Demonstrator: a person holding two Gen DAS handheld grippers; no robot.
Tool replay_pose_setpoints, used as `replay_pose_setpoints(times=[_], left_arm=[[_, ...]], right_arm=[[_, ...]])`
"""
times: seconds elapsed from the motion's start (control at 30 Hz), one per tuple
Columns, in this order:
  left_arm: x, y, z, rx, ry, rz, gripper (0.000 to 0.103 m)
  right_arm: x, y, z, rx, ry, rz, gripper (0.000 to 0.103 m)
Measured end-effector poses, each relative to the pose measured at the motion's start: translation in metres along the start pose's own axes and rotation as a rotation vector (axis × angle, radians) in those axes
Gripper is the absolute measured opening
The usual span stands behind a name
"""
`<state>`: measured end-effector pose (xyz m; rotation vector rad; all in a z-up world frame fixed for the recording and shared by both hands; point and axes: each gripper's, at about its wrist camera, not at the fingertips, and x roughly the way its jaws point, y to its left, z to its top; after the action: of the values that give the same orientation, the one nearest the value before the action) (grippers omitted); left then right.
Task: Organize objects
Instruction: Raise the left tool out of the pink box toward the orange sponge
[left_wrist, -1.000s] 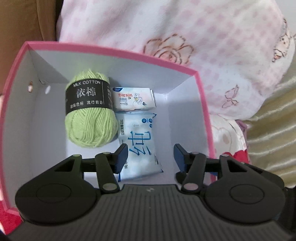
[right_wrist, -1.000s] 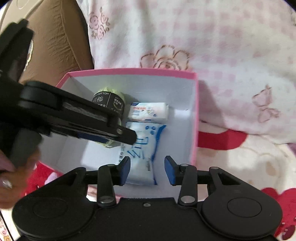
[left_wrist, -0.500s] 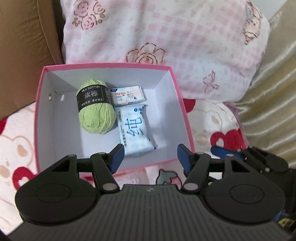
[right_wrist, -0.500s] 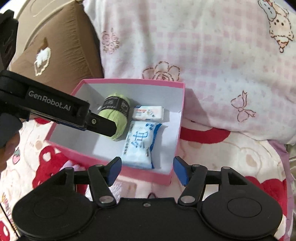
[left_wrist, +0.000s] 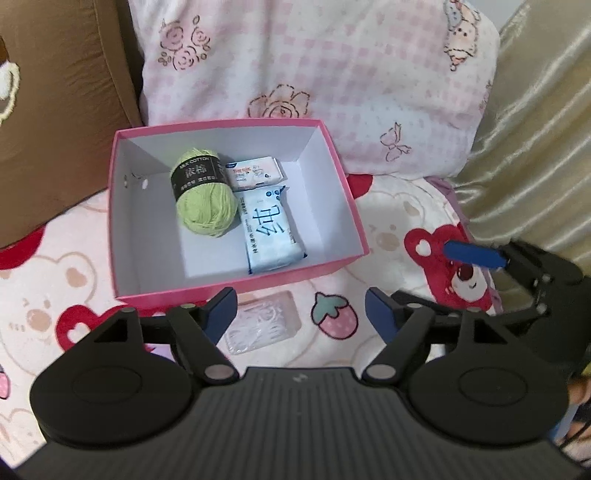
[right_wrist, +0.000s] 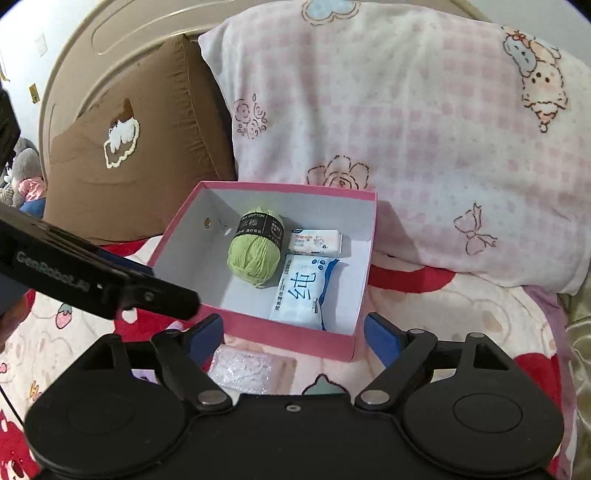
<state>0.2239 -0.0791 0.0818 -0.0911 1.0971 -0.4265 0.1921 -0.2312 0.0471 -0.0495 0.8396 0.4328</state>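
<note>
A pink box (left_wrist: 343, 184) (right_wrist: 295, 334) with a white inside lies on a patterned blanket. In it are a green yarn ball (left_wrist: 205, 197) (right_wrist: 255, 251), a small pink-and-white tissue pack (left_wrist: 255, 173) (right_wrist: 316, 242) and a larger blue-and-white wipes pack (left_wrist: 271, 229) (right_wrist: 303, 290). A clear packet of white pieces (left_wrist: 262, 326) (right_wrist: 249, 369) rests on the blanket just in front of the box. My left gripper (left_wrist: 301, 314) hovers above that packet, jaws opening, nothing between them. My right gripper (right_wrist: 293, 338) hangs over the box's near rim, jaws opening and empty.
A pink checked pillow (left_wrist: 314, 74) (right_wrist: 424, 147) leans behind the box, a brown cushion (left_wrist: 55, 110) (right_wrist: 129, 147) to its left. Shiny beige fabric (left_wrist: 535, 147) lies on the right. The blanket (left_wrist: 406, 229) bears bears and strawberries.
Both grippers rose and pulled back out of the box, and their jaws spread wider. The whole box and the clear packet in front of it came into view.
</note>
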Motion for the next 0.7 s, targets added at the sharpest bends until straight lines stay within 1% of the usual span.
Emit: replay_pose_setpoints(times=[0.1,0.17,0.23,0.33,0.4,0.53,0.7], left_arm=[[-0.014,-0.001,-0.009,0.015,0.002,0.002,0.081],[-0.023,-0.002,-0.016,0.019,-0.001,0.004,0.082],[-0.033,-0.006,-0.022,0.043,-0.006,0.001,0.085],[-0.045,-0.009,-0.032,0.056,-0.010,0.014,0.090],[-0.051,-0.009,-0.040,0.060,-0.005,0.012,0.090],[-0.059,-0.006,-0.055,0.048,0.007,0.003,0.090],[-0.067,0.004,-0.075,0.026,0.007,0.007,0.090]], right_arm=[[-0.013,-0.001,-0.002,0.009,-0.020,0.010,0.089],[-0.022,-0.002,-0.003,0.019,-0.009,0.028,0.089],[-0.036,0.000,-0.005,0.020,-0.020,0.043,0.089],[-0.043,0.002,-0.006,0.007,-0.022,0.062,0.089],[-0.051,0.007,-0.008,-0.009,-0.029,0.068,0.089],[-0.064,0.023,-0.015,-0.062,-0.021,0.112,0.090],[-0.077,0.046,-0.036,-0.146,-0.021,0.141,0.090]])
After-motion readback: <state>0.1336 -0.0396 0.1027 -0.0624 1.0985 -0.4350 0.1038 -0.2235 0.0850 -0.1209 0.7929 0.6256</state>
